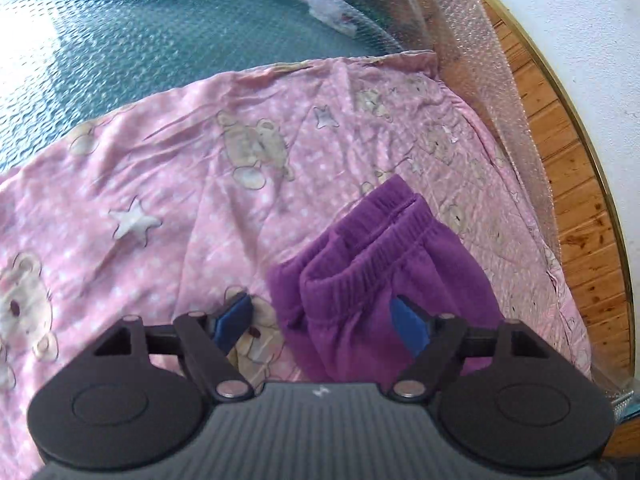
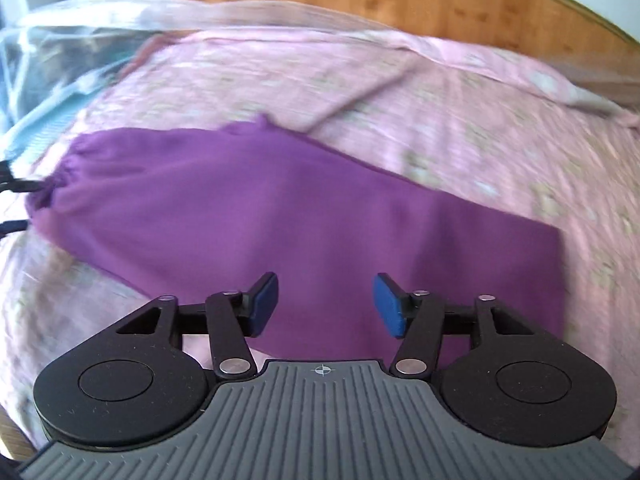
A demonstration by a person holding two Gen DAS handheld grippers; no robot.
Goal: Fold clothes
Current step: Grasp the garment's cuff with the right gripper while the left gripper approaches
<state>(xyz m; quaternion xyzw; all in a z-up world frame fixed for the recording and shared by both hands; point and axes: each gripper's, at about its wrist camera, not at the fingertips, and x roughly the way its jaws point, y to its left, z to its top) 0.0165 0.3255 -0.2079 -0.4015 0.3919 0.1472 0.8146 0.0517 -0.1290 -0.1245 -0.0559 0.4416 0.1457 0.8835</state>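
Both the left gripper [image 1: 324, 320] and right gripper [image 2: 325, 305] hung unclenched above the purple fleece elastic-waisted trousers [image 2: 280, 216], best pinched squarely at waistband and hem.

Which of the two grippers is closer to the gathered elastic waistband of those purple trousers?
Left. The left gripper is open right at the waistband. The right gripper, also open, is over the trousers' leg part, with the waistband far off at the garment's other end.

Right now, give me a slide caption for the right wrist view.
Open right gripper poised over purple pants spread on a pink bedsheet.
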